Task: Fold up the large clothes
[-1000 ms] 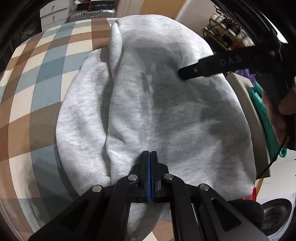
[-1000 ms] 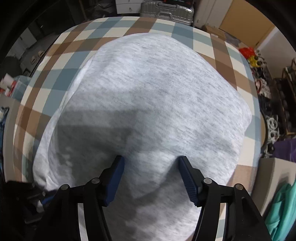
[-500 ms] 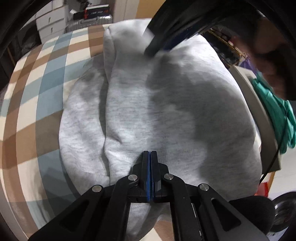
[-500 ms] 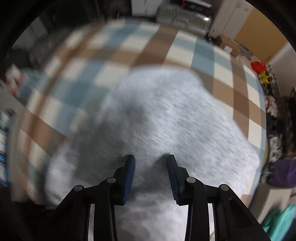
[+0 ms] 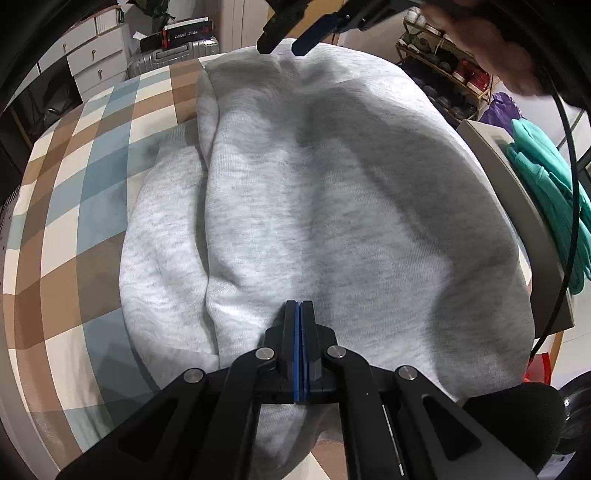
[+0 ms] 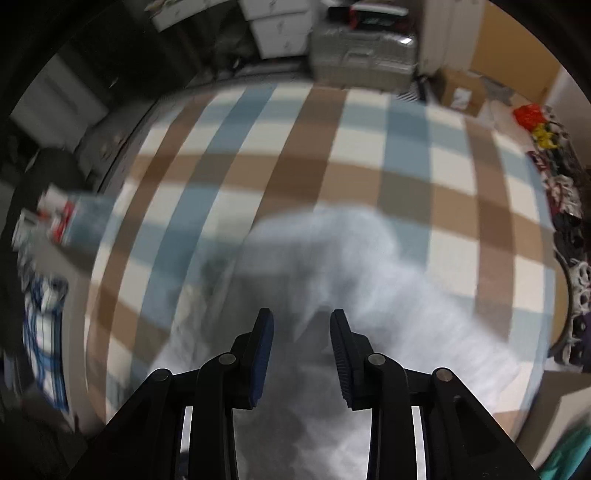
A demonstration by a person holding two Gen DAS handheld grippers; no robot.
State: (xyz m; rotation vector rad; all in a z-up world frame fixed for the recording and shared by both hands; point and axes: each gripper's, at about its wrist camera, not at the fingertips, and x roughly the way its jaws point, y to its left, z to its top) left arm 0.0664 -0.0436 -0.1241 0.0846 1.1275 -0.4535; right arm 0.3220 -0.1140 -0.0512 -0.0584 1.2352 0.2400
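White lettering on a red-and-black box, too small to read

Bright indoor light, soft shadows on grey cloth, right view motion-blurred, fisheye edges dark

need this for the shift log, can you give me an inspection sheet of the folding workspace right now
surface: checked cloth in blue, brown and cream, lying flat
job's things: grey sweatshirt folded, with a lower layer showing along one side
clutter: nothing seen on the cloth
grippers: left gripper shut, over the sweatshirt's near edge; right gripper parted, nothing between the pads, jaws have just been closing
cables: black cable hanging at one side
surroundings: silver suitcase, white drawers, teal garment, shelf rack
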